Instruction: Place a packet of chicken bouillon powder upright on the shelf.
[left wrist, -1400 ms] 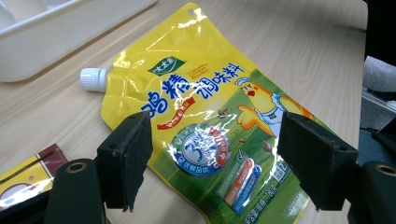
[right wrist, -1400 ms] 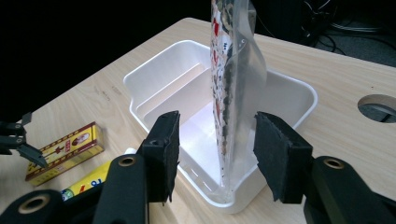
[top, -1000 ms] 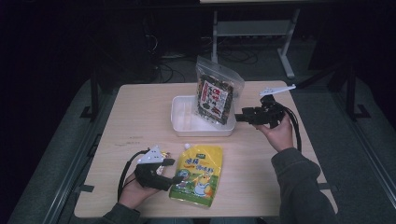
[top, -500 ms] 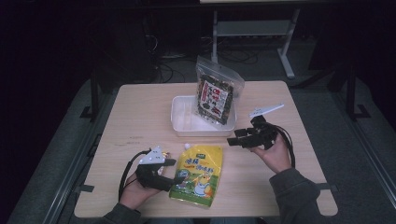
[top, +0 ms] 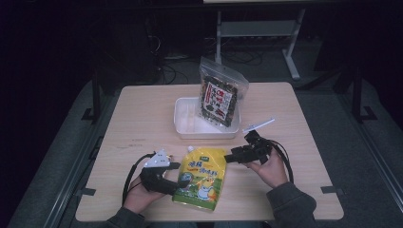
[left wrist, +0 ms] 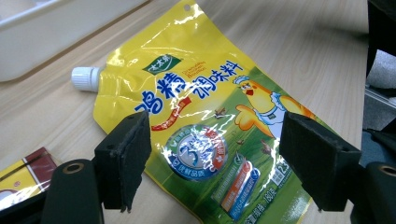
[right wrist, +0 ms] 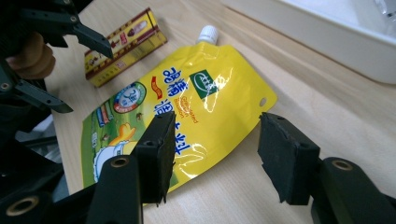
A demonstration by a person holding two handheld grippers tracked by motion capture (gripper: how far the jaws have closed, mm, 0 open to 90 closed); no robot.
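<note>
Right hand-held gripper (top: 231, 157) lowered to yellow pouch (top: 201, 175), small box (right wrist: 125, 45) beside it

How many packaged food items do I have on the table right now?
3: a yellow spout pouch lying flat at the near edge between the claws, a dark snack bag standing in the white tray, and a small red-yellow box beside the pouch.

dim dark surroundings, lit tabletop, glare on yellow pouch (left wrist: 205, 126)

The right gripper (top: 233, 156) has dropped from beside the white tray (top: 183, 124) to the yellow spouted pouch (top: 202, 176), its open jaws just narrowing around the pouch's top edge.
</note>
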